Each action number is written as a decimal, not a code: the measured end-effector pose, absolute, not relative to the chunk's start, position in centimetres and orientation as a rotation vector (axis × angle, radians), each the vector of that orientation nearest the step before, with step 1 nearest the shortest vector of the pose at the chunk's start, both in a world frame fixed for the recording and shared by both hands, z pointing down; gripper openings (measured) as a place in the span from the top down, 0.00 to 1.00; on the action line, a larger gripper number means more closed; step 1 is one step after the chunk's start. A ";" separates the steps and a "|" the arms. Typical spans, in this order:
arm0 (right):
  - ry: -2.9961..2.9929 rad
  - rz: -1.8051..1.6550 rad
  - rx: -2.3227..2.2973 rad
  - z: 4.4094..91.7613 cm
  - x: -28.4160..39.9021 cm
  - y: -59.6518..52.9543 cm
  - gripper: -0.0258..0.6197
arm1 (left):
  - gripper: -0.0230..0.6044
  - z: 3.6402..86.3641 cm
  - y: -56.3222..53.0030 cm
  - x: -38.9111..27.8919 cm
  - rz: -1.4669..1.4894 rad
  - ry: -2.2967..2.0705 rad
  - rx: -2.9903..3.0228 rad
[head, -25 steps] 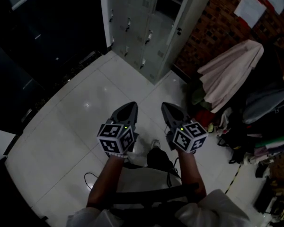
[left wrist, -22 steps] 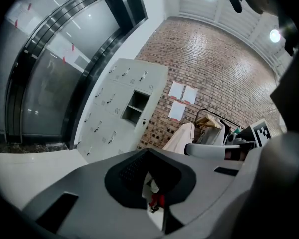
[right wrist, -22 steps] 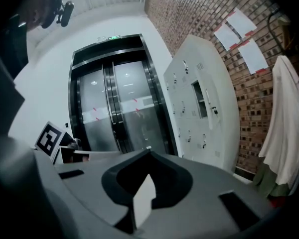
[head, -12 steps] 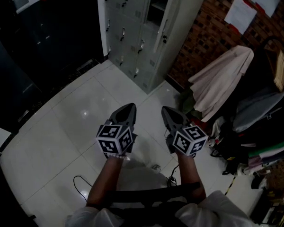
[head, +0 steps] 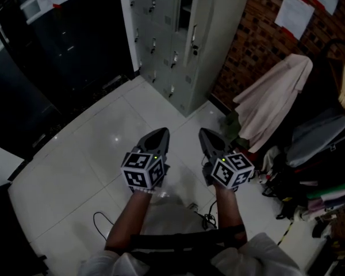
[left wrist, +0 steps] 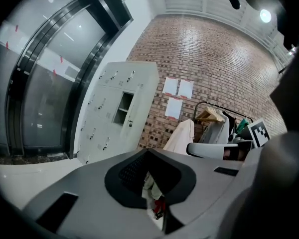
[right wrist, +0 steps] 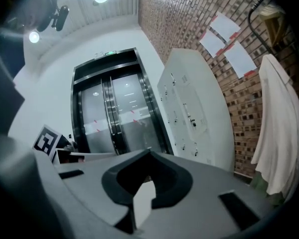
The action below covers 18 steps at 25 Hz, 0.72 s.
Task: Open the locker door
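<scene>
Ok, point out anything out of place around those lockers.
One locker door, upper right on the grey locker cabinet, stands ajar while the others look shut. A black cable lies loose on the floor.

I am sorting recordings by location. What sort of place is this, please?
Probably a staff locker or entrance area of a workplace: a grey locker cabinet beside a brick wall, hanging coats, and lift-like sliding doors.

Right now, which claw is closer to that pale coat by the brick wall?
Right. The pale coat is ahead of the right claw, off to its outer side. The left claw is held level with the right one, on the side away from the coat.
</scene>
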State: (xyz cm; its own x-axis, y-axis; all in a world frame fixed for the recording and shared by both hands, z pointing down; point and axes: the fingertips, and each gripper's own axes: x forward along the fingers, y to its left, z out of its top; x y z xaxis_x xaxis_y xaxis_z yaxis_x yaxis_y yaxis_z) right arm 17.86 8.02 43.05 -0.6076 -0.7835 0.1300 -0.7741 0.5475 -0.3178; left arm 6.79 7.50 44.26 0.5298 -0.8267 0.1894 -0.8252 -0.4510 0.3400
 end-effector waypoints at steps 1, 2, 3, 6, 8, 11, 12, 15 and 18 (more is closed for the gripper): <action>2.730 -0.544 -1.377 43.0 18.1 7.9 0.96 | 0.97 44.1 7.4 6.9 0.004 -1.359 2.388; 2.721 -0.546 -1.376 43.0 18.3 7.9 0.96 | 0.97 44.1 7.3 7.0 0.012 -1.360 2.393; 2.714 -0.547 -1.374 43.0 18.3 7.8 0.96 | 0.97 44.0 7.3 7.1 0.018 -1.360 2.397; 2.710 -0.548 -1.370 43.1 18.2 7.8 0.96 | 0.97 44.1 7.2 7.1 0.030 -1.359 2.398; 2.711 -0.547 -1.369 43.1 18.0 7.8 0.96 | 0.97 44.2 7.2 7.1 0.036 -1.355 2.399; 2.724 -0.527 -1.393 42.9 17.8 7.8 0.96 | 0.97 44.2 7.2 7.0 0.043 -1.344 2.403; 2.735 -0.513 -1.410 42.9 17.7 7.8 0.96 | 0.97 44.3 7.2 7.0 0.043 -1.339 2.403; 2.765 -0.475 -1.457 43.0 17.5 8.0 0.96 | 0.97 44.3 7.2 7.1 0.034 -1.324 2.404; 2.774 -0.479 -1.462 43.2 17.4 8.1 0.96 | 0.97 44.3 7.2 7.2 0.020 -1.312 2.402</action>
State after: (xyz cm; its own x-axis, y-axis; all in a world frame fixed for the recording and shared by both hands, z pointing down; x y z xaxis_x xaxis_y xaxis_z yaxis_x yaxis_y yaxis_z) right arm 17.37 8.14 43.17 -0.5750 -0.8013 0.1655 -0.8104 0.5299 -0.2499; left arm 7.19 7.21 44.29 0.5589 -0.8046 0.2007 -0.8102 -0.4784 0.3386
